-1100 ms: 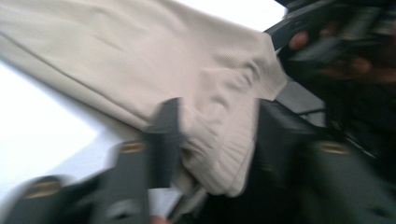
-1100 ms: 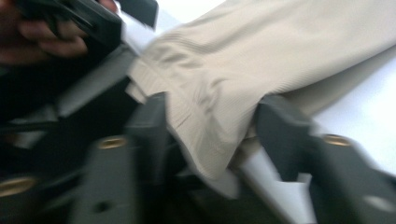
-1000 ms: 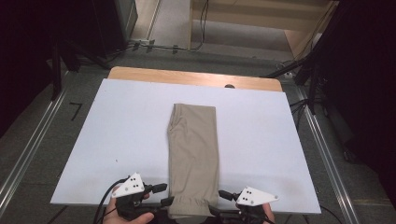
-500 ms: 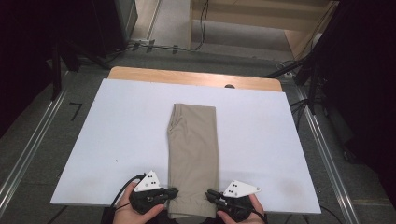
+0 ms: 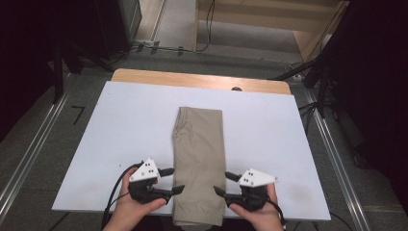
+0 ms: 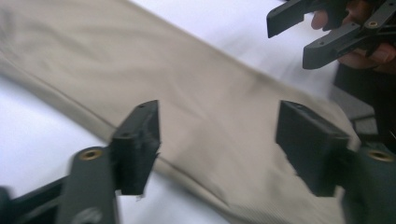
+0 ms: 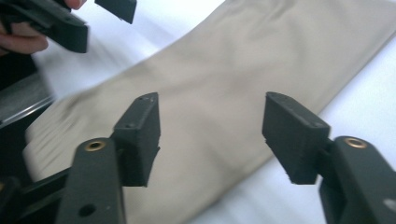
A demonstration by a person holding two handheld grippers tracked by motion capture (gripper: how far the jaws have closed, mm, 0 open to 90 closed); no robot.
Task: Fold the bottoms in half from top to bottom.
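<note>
A pair of folded khaki trousers (image 5: 199, 159) lies lengthwise down the middle of the white board (image 5: 120, 125), with its near end at the front edge. My left gripper (image 5: 177, 179) is at the cloth's left edge and points inward. My right gripper (image 5: 220, 183) faces it from the right edge. Both have just been opening and stand open, with no cloth pinched. In the left gripper view the jaws (image 6: 217, 144) hover over the trousers (image 6: 187, 84), and the right gripper (image 6: 287, 39) shows beyond. In the right gripper view the jaws (image 7: 212, 135) straddle the trousers (image 7: 224, 70), with the left gripper (image 7: 109, 25) at the top left.
The board rests on a wooden table (image 5: 192, 79) whose far edge shows. Metal rails (image 5: 337, 163) run along both sides. Cables (image 5: 159, 48) and dark stands lie on the floor beyond. Bare board stretches left and right of the trousers.
Both hands closed in on the trousers' near end, then moved a little farther up the board. Both pairs of jaws shut and have since opened wide.
</note>
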